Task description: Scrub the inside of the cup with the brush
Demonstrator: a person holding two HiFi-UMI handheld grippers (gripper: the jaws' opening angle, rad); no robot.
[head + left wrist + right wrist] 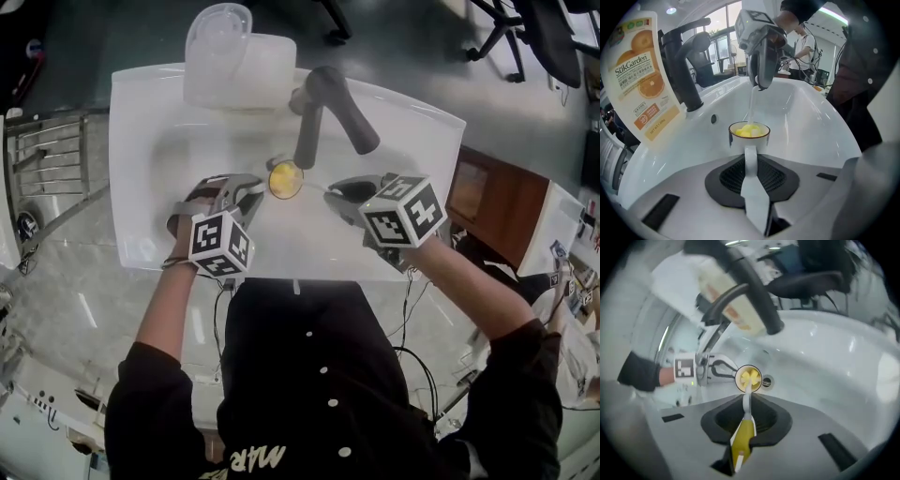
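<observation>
In the head view I had the white sink (141,169) filling the upper half of the frame, and the cup (286,179) sat near the middle of it, just below the dark faucet (323,108). My left gripper (255,190) came in from the lower left and my right gripper (335,193) from the lower right, with the cup between them.

In the left gripper view, the jaws of the left gripper (751,161) were pinched on the cup's white handle, and the cup (749,131) stood at centre frame over the basin. I could not tell whether it touched the basin floor. The right gripper (761,84) hung above it in the upper middle, and the brush (752,101) ran down from it into the cup.

In the right gripper view, the jaws of the right gripper (746,420) were clamped on the brush (743,439) at its yellow handle. Its pale stem led up to the cup (749,378), whose mouth faced the camera with the yellow brush head inside. The left gripper (724,369) showed just left of the cup.

A container with an orange-fruit label (642,79) stood at the upper left, beside the faucet (686,70).
</observation>
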